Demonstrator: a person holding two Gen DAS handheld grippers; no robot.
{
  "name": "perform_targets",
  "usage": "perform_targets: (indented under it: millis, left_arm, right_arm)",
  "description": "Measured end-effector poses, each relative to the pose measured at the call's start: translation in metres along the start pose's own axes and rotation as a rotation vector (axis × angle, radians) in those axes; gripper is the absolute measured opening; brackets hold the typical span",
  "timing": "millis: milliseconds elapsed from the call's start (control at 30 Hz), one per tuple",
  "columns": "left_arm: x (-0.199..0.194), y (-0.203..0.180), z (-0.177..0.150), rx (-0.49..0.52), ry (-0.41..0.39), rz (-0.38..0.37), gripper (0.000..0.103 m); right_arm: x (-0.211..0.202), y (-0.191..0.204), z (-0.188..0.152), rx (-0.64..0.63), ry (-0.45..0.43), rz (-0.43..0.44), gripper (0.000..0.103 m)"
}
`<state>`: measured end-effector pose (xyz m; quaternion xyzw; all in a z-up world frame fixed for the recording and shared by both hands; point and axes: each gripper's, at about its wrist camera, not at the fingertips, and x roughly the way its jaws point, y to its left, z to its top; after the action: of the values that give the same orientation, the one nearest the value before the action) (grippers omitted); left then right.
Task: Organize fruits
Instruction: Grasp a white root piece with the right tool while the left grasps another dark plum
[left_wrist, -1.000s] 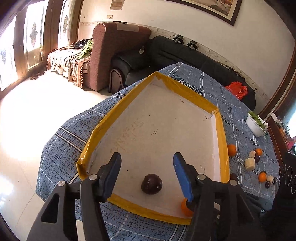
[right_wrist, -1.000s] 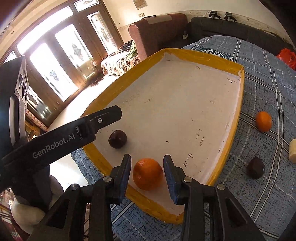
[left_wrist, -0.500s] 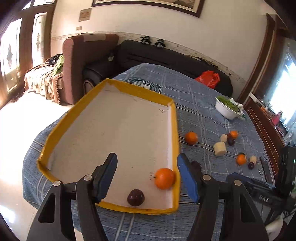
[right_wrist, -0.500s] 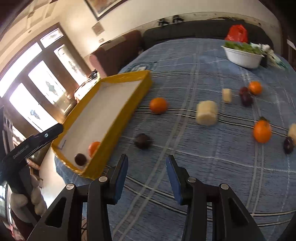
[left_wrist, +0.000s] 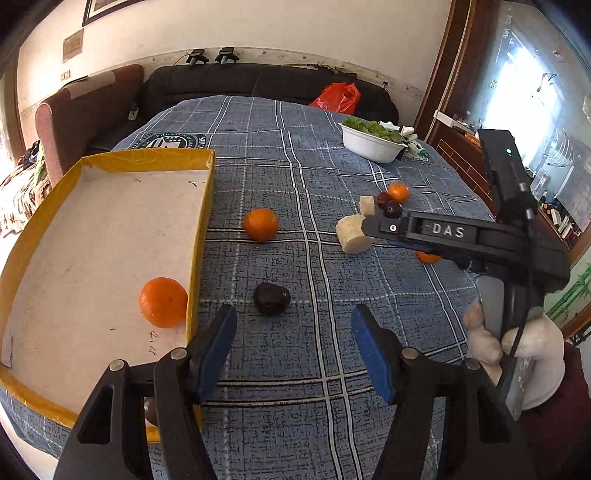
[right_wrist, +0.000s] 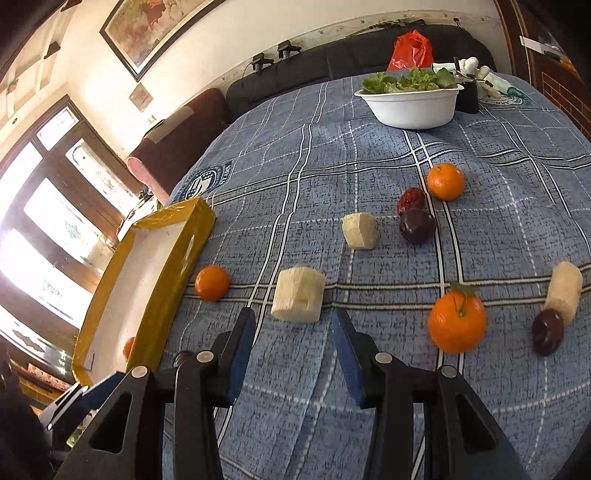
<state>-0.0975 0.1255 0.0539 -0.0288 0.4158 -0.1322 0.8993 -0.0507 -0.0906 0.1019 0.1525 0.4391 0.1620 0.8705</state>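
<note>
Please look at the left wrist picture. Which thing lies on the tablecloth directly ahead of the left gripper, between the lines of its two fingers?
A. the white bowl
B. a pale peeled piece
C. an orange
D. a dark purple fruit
D: the dark purple fruit lies on the blue checked tablecloth just beyond the open, empty left gripper, beside the yellow-edged tray.

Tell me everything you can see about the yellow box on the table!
The yellow box is a wide, shallow tray, maybe cardboard, with low walls wrapped in shiny yellow tape and a plain whitish floor with small pen marks. It lies flat on the blue checked cloth at the table's edge, open on top. Inside, an orange sits by the wall facing the loose fruit, and a dark round fruit peeks out behind the left claw. Neither claw touches the box.
</note>
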Motion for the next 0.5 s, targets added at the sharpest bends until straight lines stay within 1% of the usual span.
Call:
perform_targets:
  millis: [100, 200, 233, 267, 300, 367, 433, 500]
  left_arm:
    - [0.007, 0.001, 0.006, 0.011, 0.012, 0.016, 0.064]
    - [0.018, -0.004, 0.009, 0.044, 0.030, 0.041, 0.064]
    - [0.021, -0.007, 0.010, 0.059, 0.036, 0.047, 0.063]
    - [0.025, -0.010, 0.010, 0.073, 0.039, 0.051, 0.060]
    - [0.028, -0.013, 0.012, 0.090, 0.044, 0.054, 0.056]
    - [0.035, -0.016, 0.015, 0.119, 0.050, 0.059, 0.052]
    - [0.040, -0.018, 0.018, 0.145, 0.052, 0.069, 0.051]
    - [0.045, -0.014, 0.019, 0.149, 0.064, 0.083, 0.051]
  right_arm:
    - [0.020, -0.002, 0.008, 0.010, 0.016, -0.005, 0.052]
    - [0.034, -0.003, 0.010, 0.013, 0.031, 0.002, 0.052]
    - [0.037, -0.003, 0.010, 0.011, 0.032, 0.010, 0.052]
    - [0.039, -0.003, 0.010, 0.006, 0.028, 0.014, 0.052]
    - [0.041, -0.004, 0.010, -0.002, 0.024, 0.017, 0.051]
    - [0.043, -0.005, 0.010, -0.012, 0.013, 0.025, 0.042]
    - [0.042, -0.008, 0.009, -0.012, 0.006, 0.044, 0.042]
    - [0.041, -0.010, 0.009, -0.008, 0.003, 0.053, 0.042]
